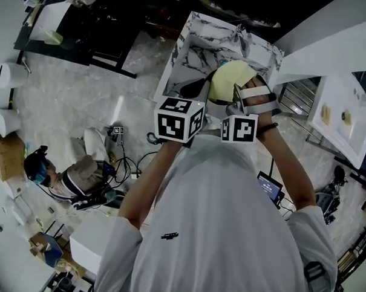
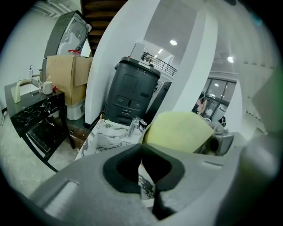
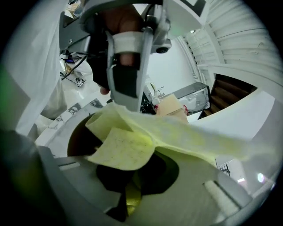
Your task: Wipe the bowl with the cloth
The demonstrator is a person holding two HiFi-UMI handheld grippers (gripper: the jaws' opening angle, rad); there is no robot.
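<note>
Both grippers are held up close together over a marble-patterned sink (image 1: 193, 36). In the left gripper view, my left gripper (image 2: 142, 152) is shut on the thin white rim of the bowl (image 2: 145, 183). The right gripper view shows the bowl's (image 3: 79, 137) dark inside, with the left gripper's fingers (image 3: 124, 88) on its rim. My right gripper (image 3: 135, 172) is shut on a pale yellow cloth (image 3: 128, 148), which spreads over the bowl. From the head view the cloth (image 1: 228, 80) covers most of the bowl (image 1: 192, 86), and the right gripper (image 1: 236, 94) lies beside the left gripper (image 1: 199, 93).
A faucet (image 2: 132, 126) stands at the sink's back. A black table (image 2: 35, 112), a cardboard box (image 2: 68, 75) and a dark bin (image 2: 130, 92) stand beyond. A person sits on the floor (image 1: 75, 177) to the left, among cables.
</note>
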